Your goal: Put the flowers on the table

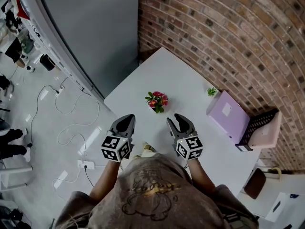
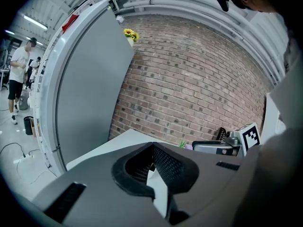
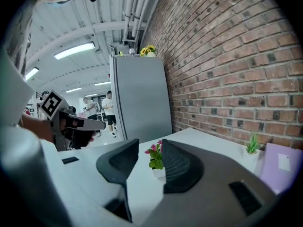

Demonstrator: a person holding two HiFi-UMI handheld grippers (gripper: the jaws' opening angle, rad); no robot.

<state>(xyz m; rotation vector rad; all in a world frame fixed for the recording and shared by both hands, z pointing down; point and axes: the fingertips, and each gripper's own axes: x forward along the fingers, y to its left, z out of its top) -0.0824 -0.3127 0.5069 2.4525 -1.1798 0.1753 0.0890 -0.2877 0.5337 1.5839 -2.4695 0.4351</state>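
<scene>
Flowers [image 1: 157, 101] [image 3: 154, 156]: one small pot of pink and red blooms with green leaves, upright on the white table [image 1: 176, 75], near its middle and well away from the brick wall [image 1: 228, 27]. Position relative to tools: ahead of both grippers, touching neither. Left gripper [image 1: 125, 119] [image 2: 151, 146]: held over the near table edge, jaws together at the tips, nothing between them; only a sliver of white tabletop shows through the gap lower down. Right gripper [image 1: 174, 119] [image 3: 150, 148]: held level with the left one and a little to its right, jaws apart and empty; in the right gripper view the flowers appear through the gap, but they stand farther off on the table, and the pads touch nothing. Plant [image 1: 211, 91] [image 3: 252, 145]: small, green and spiky, upright near the wall side of the table, well apart from the flowers. Purple box [image 1: 228, 114]: flat, with a white label on top, lying just beside the plant on the same side. Basket [image 1: 259, 124]: black mesh, just beside the far end of the purple box. Cabinet [image 1: 95, 27] [image 3: 139, 98]: tall and grey, standing against the wall beyond the table; the right gripper view shows sunflowers [image 3: 149, 50] on its top. Cables [image 1: 71, 123]: white, lying looped on the floor left of the table.
</scene>
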